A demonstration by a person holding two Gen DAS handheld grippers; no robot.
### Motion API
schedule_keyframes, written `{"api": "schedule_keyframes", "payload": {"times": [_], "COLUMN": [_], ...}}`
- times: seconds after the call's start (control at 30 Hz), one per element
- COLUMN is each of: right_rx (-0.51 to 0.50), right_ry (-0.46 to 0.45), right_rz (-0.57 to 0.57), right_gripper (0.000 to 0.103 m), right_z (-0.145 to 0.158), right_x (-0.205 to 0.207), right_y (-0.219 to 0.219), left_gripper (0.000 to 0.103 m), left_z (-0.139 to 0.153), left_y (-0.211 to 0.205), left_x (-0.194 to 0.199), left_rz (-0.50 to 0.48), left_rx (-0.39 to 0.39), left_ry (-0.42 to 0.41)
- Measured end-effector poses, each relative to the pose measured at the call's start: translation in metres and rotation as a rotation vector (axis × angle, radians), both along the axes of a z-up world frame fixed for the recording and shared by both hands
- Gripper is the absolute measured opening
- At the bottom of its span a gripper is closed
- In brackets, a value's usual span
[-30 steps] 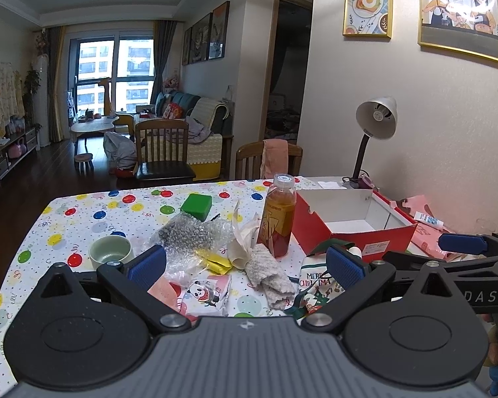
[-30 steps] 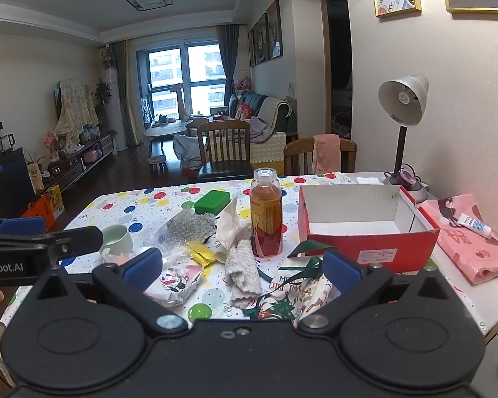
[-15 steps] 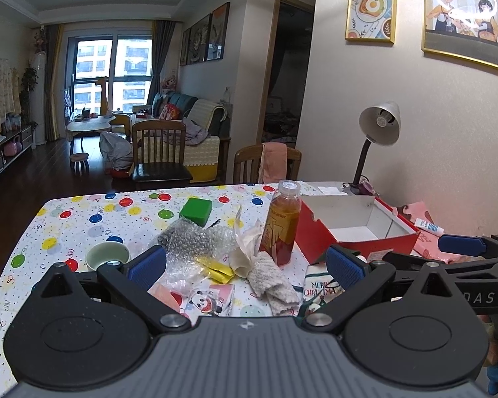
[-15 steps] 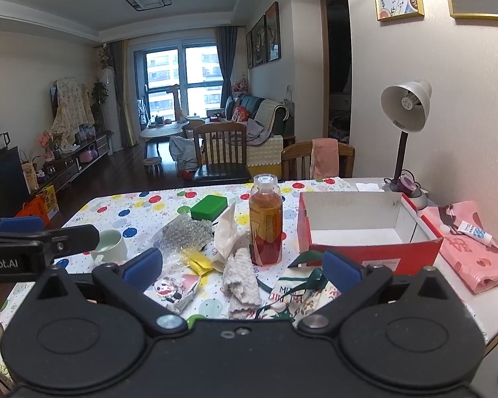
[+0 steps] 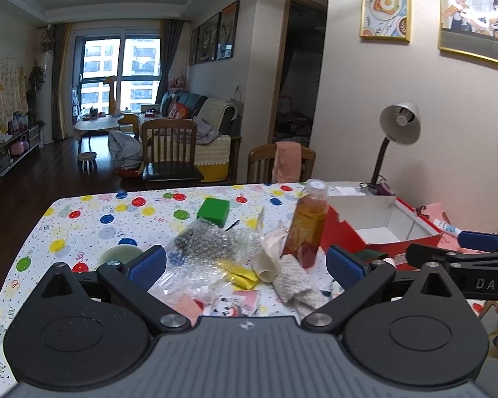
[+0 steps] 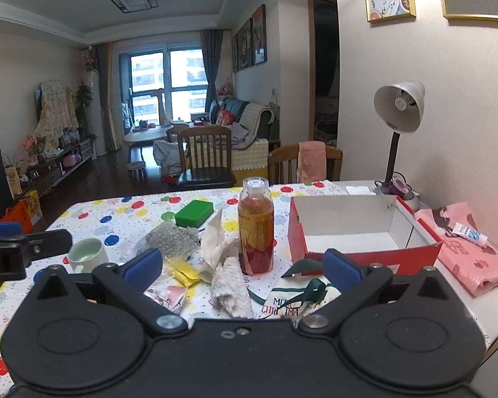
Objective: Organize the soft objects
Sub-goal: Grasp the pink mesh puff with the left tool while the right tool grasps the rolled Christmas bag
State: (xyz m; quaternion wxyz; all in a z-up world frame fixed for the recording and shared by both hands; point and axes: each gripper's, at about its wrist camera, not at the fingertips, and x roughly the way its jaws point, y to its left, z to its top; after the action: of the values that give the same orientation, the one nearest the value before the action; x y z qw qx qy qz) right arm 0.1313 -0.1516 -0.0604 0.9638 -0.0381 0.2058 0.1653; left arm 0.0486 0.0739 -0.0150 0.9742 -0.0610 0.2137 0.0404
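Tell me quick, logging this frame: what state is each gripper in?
Left gripper: open, holding nothing.
Right gripper: open, holding nothing.

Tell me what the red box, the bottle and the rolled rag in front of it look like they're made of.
Red box: likely cardboard, matte white inside, thin creased walls.
Bottle: clear plastic or glass, can't tell which; amber liquid shows through.
Rolled rag: looks like terry cloth, off-white and nubbly.

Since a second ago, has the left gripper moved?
Yes. The left gripper has drawn back and tilted up: the bottle and red box sit lower in its view, and the jaws remain open.
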Motion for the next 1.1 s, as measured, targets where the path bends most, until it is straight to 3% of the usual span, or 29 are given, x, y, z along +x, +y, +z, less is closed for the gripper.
{"api": "schedule_keyframes", "payload": {"times": [0.17,0.57,0.8,1.03,1.1], "right_rx": [-0.041,-0.127,-0.159,-0.169,-0.172], "right_ry": [0.008,0.165,0.282,0.36,0.377], "right_rz": [-0.038,-0.166,-0.256,-0.287,-0.295], "right_gripper": [0.101,0.096,0.093,0.083,0.079], "right_z": [-0.019,-0.088,-0.124,-0.145,-0.149], "right_x": [0.014,0.063,0.094,0.113,0.119], "right_y": [0.007,0.0,-0.009,-0.01,-0.011], "left_gripper": [0.103,0.103,0.103,0.102,0.095], "left_z": [-0.022,-0.103,-0.141,-0.16,-0.163], "left_y": [0.017,0.07,0.078,0.077,0.078], "left_x": [0.013,0.045,0.053,0.064,0.066], "left_rz": [0.02,0.102,0.068,0.03,0.027], "left_rx": [0.0,-0.018,-0.04,-0.022,-0.018], "left_ry": [0.05,0.293,0.42,0.473,0.476]}}
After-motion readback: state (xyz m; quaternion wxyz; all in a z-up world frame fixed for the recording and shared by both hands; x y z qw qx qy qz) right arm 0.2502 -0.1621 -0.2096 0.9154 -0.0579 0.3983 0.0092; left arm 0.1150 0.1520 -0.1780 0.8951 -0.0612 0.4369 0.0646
